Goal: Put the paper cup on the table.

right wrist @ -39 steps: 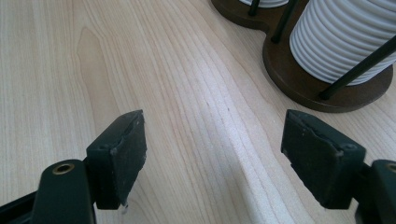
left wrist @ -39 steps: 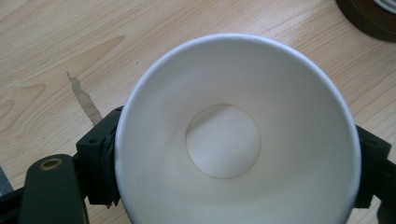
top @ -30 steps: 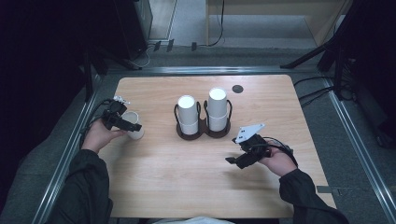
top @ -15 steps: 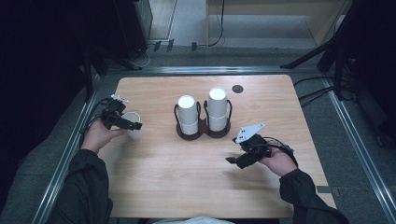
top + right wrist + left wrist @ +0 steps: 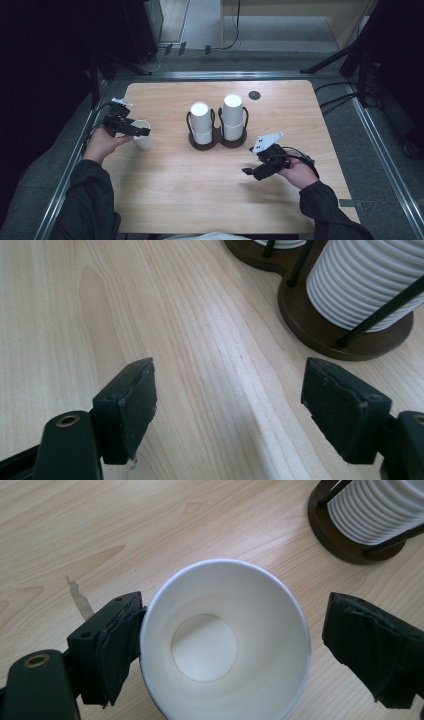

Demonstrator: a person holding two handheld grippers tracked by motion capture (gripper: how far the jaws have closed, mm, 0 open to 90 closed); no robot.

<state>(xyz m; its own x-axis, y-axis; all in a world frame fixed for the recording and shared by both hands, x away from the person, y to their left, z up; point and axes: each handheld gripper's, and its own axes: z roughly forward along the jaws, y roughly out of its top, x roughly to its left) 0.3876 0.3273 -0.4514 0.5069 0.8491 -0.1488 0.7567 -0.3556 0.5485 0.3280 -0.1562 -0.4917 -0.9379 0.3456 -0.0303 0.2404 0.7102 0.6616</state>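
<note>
Paper cup (image 5: 223, 642) sits between the left claw's (image 5: 227, 645) spread jaws, its empty inside visible; right claw (image 5: 240, 410) gapes empty.

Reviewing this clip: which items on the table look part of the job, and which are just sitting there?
Likely in use:
- single paper cup between the open jaws of the left gripper, one pad touching its rim
- two stacks of cups in the dark holder
- right gripper, open, holding nothing

Just lying about:
- small dark disc at the table's far edge
</note>
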